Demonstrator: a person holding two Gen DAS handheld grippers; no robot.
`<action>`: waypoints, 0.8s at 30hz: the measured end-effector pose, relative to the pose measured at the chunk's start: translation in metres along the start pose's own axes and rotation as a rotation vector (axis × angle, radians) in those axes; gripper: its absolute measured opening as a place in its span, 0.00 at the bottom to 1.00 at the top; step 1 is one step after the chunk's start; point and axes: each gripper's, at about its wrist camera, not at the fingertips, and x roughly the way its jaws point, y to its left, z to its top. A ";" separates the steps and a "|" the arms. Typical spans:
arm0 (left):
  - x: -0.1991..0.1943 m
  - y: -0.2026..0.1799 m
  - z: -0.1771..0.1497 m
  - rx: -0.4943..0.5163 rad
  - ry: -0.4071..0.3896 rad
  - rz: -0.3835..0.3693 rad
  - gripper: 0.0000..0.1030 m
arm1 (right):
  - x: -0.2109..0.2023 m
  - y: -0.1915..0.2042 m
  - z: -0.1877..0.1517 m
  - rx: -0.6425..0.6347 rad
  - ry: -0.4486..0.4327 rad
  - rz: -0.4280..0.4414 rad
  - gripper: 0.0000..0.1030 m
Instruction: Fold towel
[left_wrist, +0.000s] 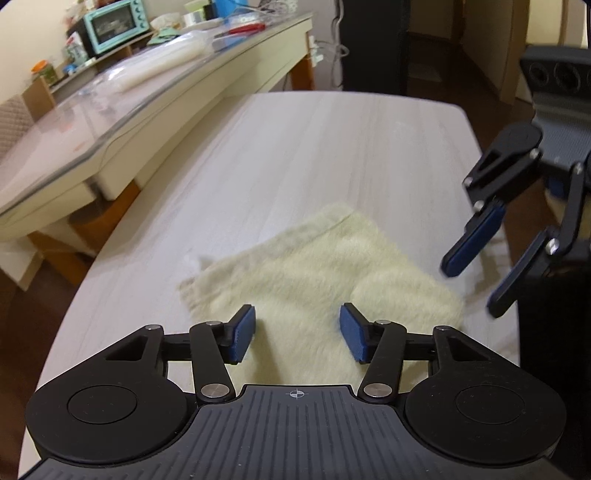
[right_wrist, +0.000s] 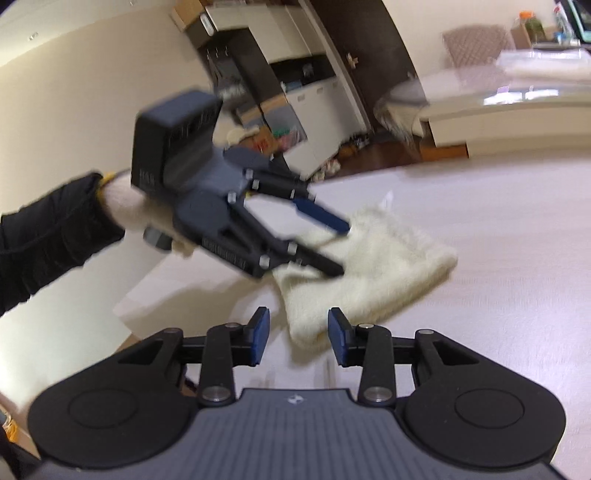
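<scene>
Cream fluffy towel (left_wrist: 325, 273) is folded into a thick squarish pad, lying flat on the pale wood-grain table (left_wrist: 295, 147). Left gripper (left_wrist: 297, 334) hovers right over its near edge, jaws spread, holding nothing. Right gripper (left_wrist: 476, 280) hangs off the towel's right side, also released. Behind: glass-topped counter (left_wrist: 110, 107) with a teal toaster oven (left_wrist: 114, 24)
</scene>
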 end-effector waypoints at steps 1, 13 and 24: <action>0.000 0.001 -0.002 -0.008 0.000 0.001 0.56 | 0.002 0.000 0.000 -0.011 0.002 0.012 0.38; -0.024 -0.002 -0.015 -0.096 -0.034 0.085 0.54 | 0.000 -0.003 0.016 -0.200 0.023 -0.130 0.39; -0.027 -0.015 -0.033 -0.132 -0.023 0.147 0.55 | 0.025 -0.044 0.045 -0.184 0.081 -0.228 0.39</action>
